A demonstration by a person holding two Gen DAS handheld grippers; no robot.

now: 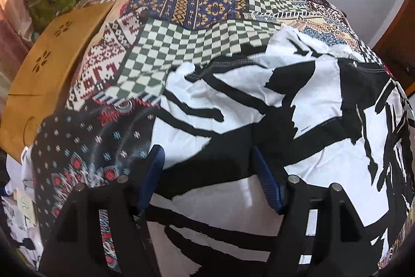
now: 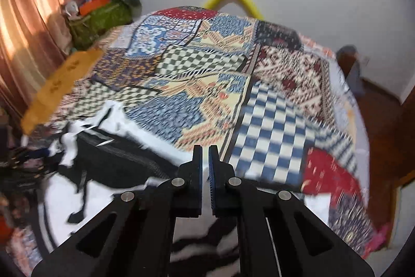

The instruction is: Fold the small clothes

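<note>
Left gripper [image 1: 207, 173]: jaws spread wide over the black-and-white printed garment [image 1: 298, 105], which lies rumpled on the patchwork bedspread [image 1: 207, 7]. Right gripper [image 2: 205, 162]: jaws nearly together; whether cloth is pinched between them we cannot tell. We judge smoothing comes first; we should take one layer at the hem.

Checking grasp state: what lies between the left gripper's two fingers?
Only the black-and-white garment, lying under the open left gripper; nothing is pinched, per the left wrist view.
</note>
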